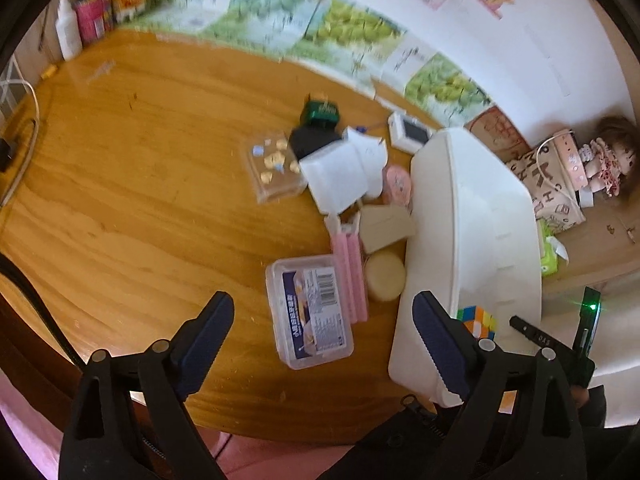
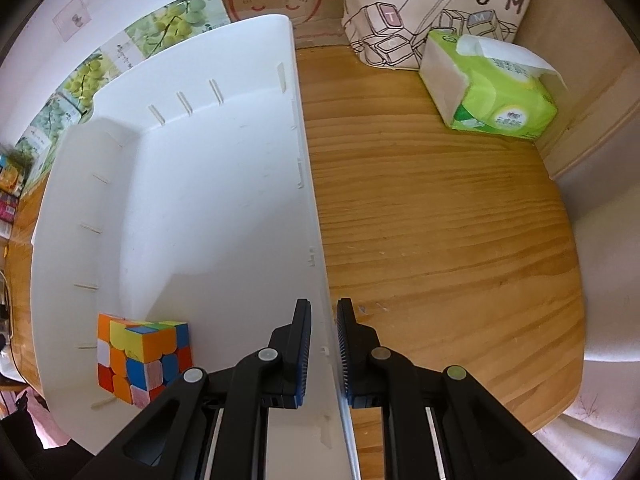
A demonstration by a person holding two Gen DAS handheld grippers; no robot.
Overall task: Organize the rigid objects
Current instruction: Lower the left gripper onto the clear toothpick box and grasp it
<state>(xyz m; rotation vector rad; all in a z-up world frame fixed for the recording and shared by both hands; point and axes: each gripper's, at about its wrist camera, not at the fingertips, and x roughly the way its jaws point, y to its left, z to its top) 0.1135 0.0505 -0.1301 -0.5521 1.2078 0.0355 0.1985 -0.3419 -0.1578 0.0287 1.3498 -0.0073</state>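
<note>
The left gripper [image 1: 324,344] is wide open with nothing between its jaws, pitched steeply down over the near edge of the worktop [image 1: 140,184]. The clear box [image 1: 309,312] lies just ahead of it, almost centred in the gap, so this hand is far the nearer one. The box's long axis runs away from the gripper and leans a little left, so the jaws would probably close across its short width. Beside the box, further on, lie pink sticks [image 1: 352,268] and a round puck [image 1: 385,276], then a loose pile of small things. The right gripper [image 2: 323,354] points almost straight down, clamped on the right wall of the white bin [image 2: 224,184], likely steadying it. Inside the bin, a cube [image 2: 142,360] sits in the near left corner.
</note>
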